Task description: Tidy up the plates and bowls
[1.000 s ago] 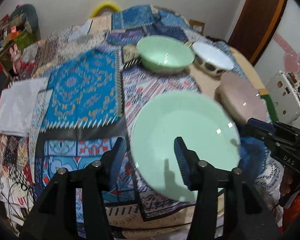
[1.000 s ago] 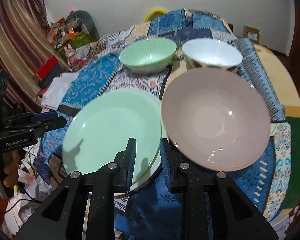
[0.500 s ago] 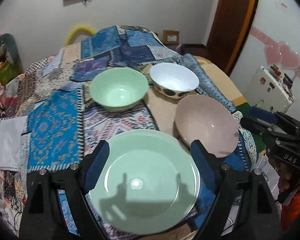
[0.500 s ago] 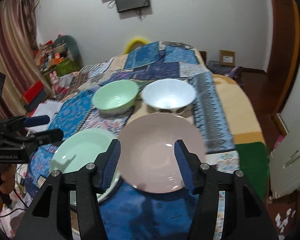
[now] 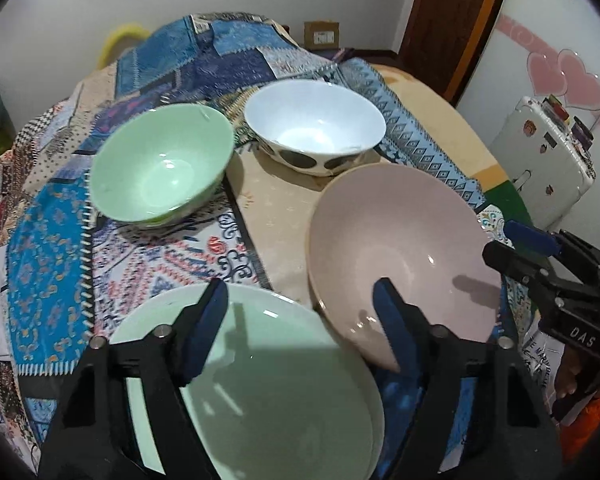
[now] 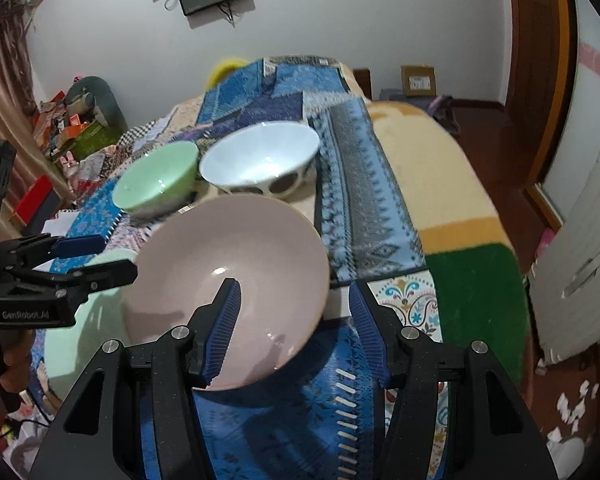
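Both tools dropped closer since before, spread wide and empty: left tool (image 5: 300,316) over pale green round plate (image 5: 284,392), right tool (image 6: 294,308) straddling pink ceramic bowl's (image 6: 228,280) lower-center rim.

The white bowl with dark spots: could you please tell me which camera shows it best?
The left wrist view shows the white bowl best: it looks sharp there, with its whole rim, inside and dark spots visible. The right wrist view shows it smaller and blurrier, its lower side hidden behind the pink bowl.

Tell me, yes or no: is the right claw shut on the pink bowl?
No. In the right wrist view the right claw stands wide open around the pink bowl's near rim, its fingers not pressing it.
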Motion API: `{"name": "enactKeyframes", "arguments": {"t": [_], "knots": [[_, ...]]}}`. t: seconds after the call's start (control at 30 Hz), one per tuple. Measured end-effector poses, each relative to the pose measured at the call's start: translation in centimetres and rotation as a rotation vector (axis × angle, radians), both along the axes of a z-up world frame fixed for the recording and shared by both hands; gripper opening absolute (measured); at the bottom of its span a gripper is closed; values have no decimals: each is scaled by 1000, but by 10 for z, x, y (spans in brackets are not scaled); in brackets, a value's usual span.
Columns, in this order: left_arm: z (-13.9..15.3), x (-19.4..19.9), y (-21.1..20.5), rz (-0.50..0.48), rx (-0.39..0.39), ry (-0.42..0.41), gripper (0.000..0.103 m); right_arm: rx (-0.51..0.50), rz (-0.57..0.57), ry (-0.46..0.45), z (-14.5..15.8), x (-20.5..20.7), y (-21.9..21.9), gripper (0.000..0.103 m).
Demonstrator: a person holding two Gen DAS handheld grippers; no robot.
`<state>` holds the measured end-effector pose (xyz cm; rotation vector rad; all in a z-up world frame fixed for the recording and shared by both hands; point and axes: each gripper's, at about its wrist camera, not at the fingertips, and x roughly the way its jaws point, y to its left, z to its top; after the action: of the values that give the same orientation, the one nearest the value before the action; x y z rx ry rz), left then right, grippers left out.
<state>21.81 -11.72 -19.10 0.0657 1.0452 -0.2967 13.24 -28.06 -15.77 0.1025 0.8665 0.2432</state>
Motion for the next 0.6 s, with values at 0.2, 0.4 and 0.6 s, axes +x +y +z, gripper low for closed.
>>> {"name": "enactKeyframes", "arguments": {"t": [0.2, 0.4, 0.6], "knots": [[-17, 14, -12, -28, -11, 48, 51, 36, 5, 35, -16, 5, -3, 52], [-28, 21, -15, -28, -43, 87, 31, 91, 15, 72, -26, 7, -7, 33], [-34, 22, -21, -37, -58, 103, 19, 115, 17, 85, -30, 5, -5, 21]]}}
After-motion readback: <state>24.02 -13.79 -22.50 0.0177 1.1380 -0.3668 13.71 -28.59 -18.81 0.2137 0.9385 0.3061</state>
